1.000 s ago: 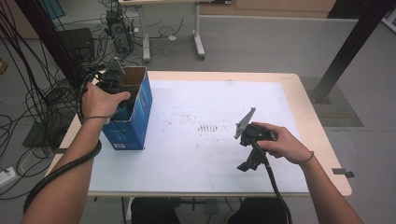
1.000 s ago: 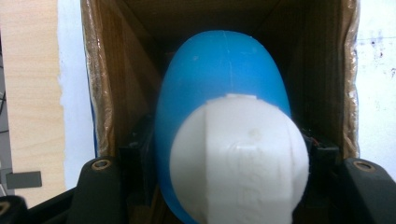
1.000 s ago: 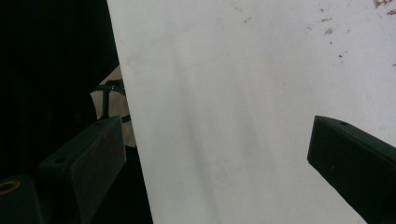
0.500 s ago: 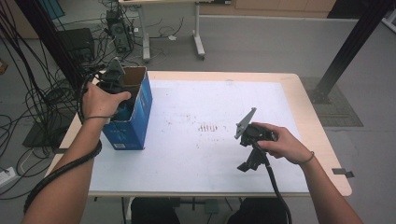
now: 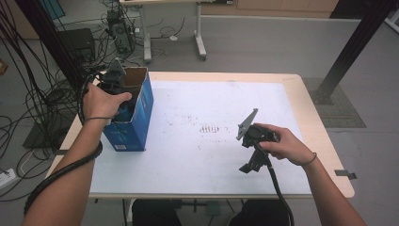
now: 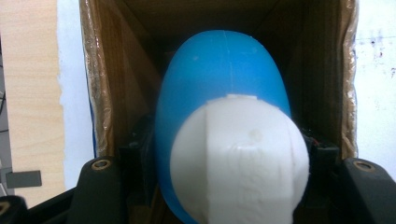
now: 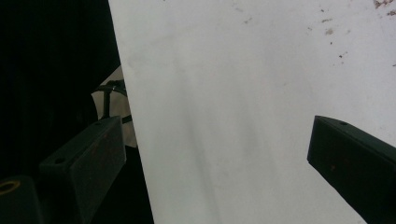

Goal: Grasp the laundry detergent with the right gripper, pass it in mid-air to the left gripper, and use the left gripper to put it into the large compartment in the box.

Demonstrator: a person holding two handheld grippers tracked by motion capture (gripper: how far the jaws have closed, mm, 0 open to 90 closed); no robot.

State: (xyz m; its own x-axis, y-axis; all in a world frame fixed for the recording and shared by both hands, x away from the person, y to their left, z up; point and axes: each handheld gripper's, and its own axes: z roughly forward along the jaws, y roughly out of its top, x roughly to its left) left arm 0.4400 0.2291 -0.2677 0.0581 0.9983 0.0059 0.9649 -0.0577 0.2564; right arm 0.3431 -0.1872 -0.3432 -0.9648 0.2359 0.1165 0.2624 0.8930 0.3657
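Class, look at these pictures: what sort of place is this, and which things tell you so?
Probably a lab or workshop: a worktable with a stained white mat, bundles of cables on the grey floor, and a computer tower under another desk.

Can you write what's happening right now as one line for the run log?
left gripper: shut on blue bottle, inside cardboard box | right gripper: open, holding nothing, over white table

My wooden surface (image 5: 313,117) wears a stained white sheet (image 5: 226,117). Around it, grey floor (image 5: 268,42), tangled black cables (image 5: 33,101), a second desk's white legs (image 5: 200,42), and a black post (image 5: 350,49).
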